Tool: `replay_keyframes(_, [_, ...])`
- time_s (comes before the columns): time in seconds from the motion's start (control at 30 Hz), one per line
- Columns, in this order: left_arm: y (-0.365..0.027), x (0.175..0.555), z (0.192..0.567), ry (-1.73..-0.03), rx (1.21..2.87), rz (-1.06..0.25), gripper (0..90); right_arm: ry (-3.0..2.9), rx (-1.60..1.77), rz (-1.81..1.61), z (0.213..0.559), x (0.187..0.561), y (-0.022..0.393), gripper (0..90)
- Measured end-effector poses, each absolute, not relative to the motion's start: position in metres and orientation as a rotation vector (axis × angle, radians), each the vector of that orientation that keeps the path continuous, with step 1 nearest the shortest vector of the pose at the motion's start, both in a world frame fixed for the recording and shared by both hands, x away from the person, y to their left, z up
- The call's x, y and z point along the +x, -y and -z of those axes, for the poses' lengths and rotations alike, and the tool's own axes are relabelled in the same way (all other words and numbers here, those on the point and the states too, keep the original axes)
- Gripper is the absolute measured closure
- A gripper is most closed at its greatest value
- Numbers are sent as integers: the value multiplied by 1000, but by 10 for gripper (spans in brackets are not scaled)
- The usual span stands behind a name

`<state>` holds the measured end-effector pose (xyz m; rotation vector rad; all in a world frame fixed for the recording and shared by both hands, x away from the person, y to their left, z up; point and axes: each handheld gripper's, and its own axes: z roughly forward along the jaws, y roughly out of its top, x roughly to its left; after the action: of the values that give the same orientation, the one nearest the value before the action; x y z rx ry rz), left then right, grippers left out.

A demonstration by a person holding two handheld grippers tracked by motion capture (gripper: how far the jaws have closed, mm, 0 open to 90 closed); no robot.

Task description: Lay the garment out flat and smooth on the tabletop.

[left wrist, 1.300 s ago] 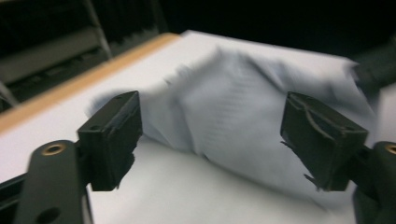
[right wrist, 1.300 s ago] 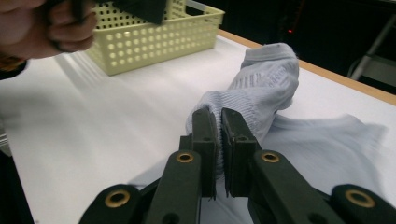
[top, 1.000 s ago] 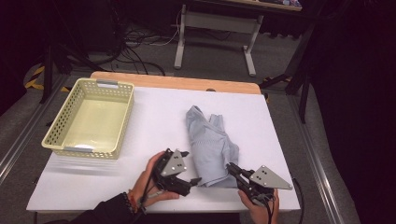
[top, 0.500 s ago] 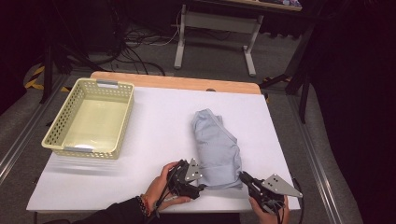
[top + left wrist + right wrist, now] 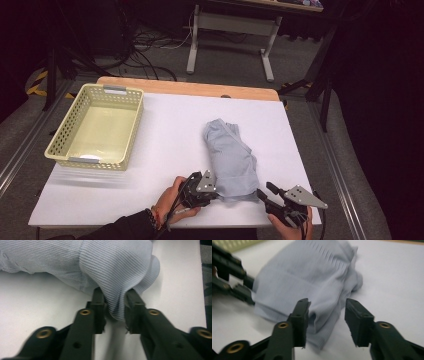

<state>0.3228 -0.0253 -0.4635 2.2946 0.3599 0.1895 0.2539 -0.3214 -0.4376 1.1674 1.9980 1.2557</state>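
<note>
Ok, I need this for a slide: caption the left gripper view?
Left claw pinching a fold of the light blue ribbed cloth on the white table.

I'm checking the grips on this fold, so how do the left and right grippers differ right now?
The left gripper has just closed its jaws on a fold of the grey cloth; the right gripper has just opened, with the cloth's corner loose between its jaws. In the high view the left one meets the cloth's near-left corner, the right one sits off its near-right corner. Both are hand-held, low over the white table.

High view overhead, tool views close on cloth (image 5: 229,157)
</note>
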Motion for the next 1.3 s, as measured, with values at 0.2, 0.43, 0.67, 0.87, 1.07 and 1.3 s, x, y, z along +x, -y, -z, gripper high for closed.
replay_keyframes(0.2, [18,327,462,-337,2313,-203,830,-1968,1096,-1251,422,273,317,517])
replay_keyframes(0.43, [-10,337,455,-358,2336,-249,836,-2048,1082,-1205,415,346,305,492])
replay_keyframes(0.67, [-30,331,458,-368,2357,-255,838,-2190,1091,-1204,430,377,287,466])
replay_keyframes(0.87, [-35,325,462,-401,2325,-249,832,-2286,981,-1146,434,371,264,759])
replay_keyframes(1.07, [-38,329,465,-419,2298,-216,816,-2250,931,-1136,427,362,263,862])
replay_keyframes(1.3, [-38,332,465,-488,2266,-238,530,-2157,889,-1190,404,342,275,878])
